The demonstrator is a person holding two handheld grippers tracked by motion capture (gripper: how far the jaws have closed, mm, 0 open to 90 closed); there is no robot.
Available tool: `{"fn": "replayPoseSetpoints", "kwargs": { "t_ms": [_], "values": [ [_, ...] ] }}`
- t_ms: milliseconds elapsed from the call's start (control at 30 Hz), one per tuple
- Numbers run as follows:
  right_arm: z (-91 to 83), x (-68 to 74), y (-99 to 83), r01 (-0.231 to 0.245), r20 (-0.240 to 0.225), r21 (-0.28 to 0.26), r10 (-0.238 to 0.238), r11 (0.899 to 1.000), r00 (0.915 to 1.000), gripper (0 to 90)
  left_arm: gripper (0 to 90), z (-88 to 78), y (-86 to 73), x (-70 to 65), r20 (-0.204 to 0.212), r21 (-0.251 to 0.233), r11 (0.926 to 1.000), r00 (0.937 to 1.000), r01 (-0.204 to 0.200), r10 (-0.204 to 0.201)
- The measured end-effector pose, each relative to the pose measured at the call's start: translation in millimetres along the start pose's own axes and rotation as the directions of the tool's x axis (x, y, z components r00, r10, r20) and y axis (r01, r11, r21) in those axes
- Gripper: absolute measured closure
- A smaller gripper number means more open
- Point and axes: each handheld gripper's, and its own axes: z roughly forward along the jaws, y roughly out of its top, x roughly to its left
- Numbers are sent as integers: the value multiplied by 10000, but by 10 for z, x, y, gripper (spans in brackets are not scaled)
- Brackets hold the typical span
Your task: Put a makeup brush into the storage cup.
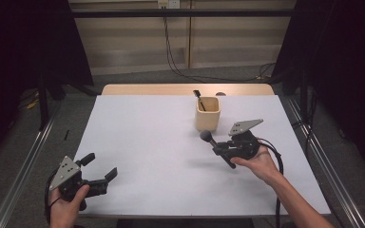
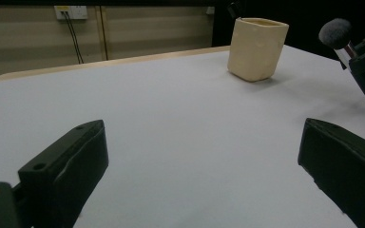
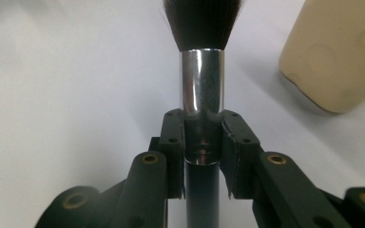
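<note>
A makeup brush with a dark bristle head, silver ferrule and black handle is clamped in my right gripper, held above the white table right of centre. Its bristles point toward the cream cup standing just behind it. Another thin dark tool sticks out of that cup. My left gripper rests near the table's front left corner, jaws wide apart with bare table between them. The cup appears far ahead in the left gripper view, and at the upper right in the right gripper view.
The white sheet covers a wooden table whose far strip shows. Metal rails run along both sides. Cables hang by the back wall.
</note>
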Motion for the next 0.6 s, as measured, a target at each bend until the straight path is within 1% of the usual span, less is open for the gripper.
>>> {"fn": "replayPoseSetpoints", "kwargs": {
  "t_ms": [33,100,167,267,400,467,500,567,600],
  "values": [
    [-6,3,-8,-25,66,-105,26,9999,10000,731,28,0,-1,-1,-3,-15,10000,10000,24,-24],
    [-23,13,-28,-72,149,-483,80,9988,9999,731,28,-2,0,4,-20,2,10000,10000,25,-25],
    [-35,20,-34,-142,231,-687,159,9975,9996,731,28,-1,-1,6,-21,-7,10000,10000,50,-50],
    [-51,13,-49,-343,270,-1113,376,9932,9989,731,28,-4,-1,7,-34,-3,10000,10000,62,-62],
    [-62,14,-81,-500,381,-1681,572,9845,9976,731,28,-3,-3,9,-45,8,10000,10000,49,-49],
    [-69,15,-90,-552,397,-1862,636,9810,9972,731,28,-6,-1,9,-53,-1,10000,10000,53,-53],
    [-69,18,-98,-625,353,-2045,712,9769,9968,731,28,-6,-1,10,-58,-10,10000,10000,50,-50],
    [-71,20,-108,-671,328,-2259,765,9718,9965,731,28,-7,0,10,-90,-17,10000,10000,36,-36],
    [-71,20,-118,-709,274,-2464,801,9666,9964,731,28,-7,0,9,-87,-15,10000,10000,36,-37]
  ]
}}
